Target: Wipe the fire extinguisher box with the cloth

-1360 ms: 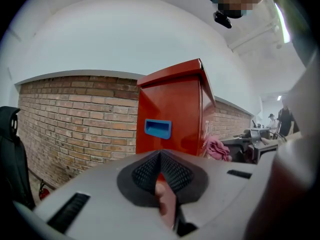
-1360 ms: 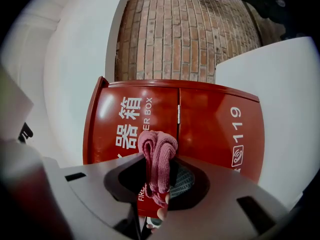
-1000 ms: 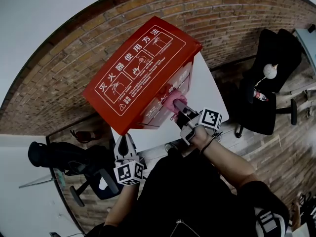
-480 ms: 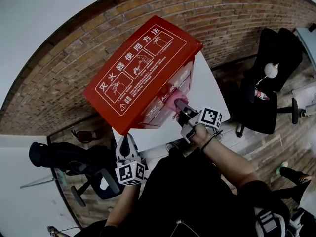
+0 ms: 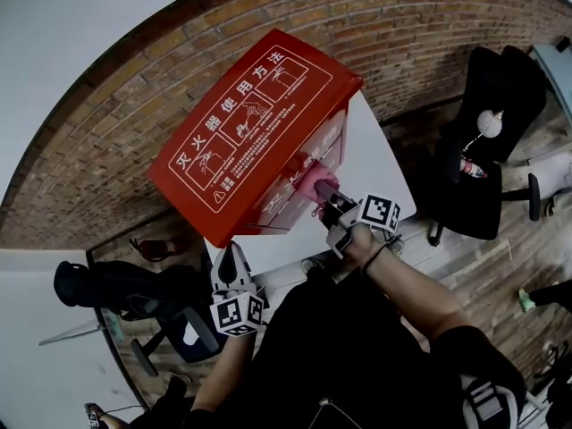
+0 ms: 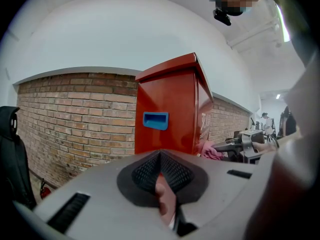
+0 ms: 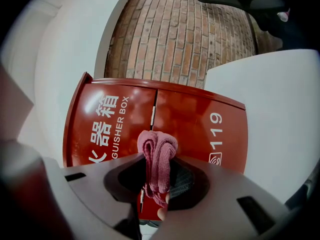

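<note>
A red fire extinguisher box stood on a white table against a brick wall, with black office chairs on the wood floor nearby. The right gripper had its jaws clamped on a folded pink cloth, pressing it to the box's front doors. The left gripper hung near the table's edge, apart from the box, jaws together and holding nothing.
</note>
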`<state>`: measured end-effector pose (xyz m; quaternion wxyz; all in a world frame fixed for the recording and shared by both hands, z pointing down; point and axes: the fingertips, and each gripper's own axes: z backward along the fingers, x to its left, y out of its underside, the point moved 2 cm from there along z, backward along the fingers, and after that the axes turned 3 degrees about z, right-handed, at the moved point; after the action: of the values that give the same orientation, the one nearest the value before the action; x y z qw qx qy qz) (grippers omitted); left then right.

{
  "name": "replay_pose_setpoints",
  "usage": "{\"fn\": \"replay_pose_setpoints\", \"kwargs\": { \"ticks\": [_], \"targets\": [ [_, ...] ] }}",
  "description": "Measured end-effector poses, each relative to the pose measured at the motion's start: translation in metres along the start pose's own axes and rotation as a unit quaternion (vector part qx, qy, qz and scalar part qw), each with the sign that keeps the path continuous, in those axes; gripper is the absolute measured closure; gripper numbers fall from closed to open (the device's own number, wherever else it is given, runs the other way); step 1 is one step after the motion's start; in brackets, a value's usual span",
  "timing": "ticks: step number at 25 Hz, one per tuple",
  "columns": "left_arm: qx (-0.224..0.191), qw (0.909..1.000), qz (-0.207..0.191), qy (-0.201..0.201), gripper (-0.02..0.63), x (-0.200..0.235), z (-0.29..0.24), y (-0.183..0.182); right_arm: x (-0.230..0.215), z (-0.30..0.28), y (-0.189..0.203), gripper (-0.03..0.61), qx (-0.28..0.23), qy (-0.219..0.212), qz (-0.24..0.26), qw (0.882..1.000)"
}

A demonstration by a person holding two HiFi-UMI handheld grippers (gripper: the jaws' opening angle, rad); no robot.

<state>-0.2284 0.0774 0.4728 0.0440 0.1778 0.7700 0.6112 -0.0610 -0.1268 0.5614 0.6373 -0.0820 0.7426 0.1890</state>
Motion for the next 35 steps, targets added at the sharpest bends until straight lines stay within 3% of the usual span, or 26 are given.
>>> {"fn": "replay_pose_setpoints", "kwargs": {
  "ticks": [35],
  "targets": [
    [0.016,0.9998,-0.002,-0.007,0.586,0.001,-0.001,0.011,-0.108,-0.007,0.013,0.476,0.009,0.110,-0.023,0.994]
  ]
}}
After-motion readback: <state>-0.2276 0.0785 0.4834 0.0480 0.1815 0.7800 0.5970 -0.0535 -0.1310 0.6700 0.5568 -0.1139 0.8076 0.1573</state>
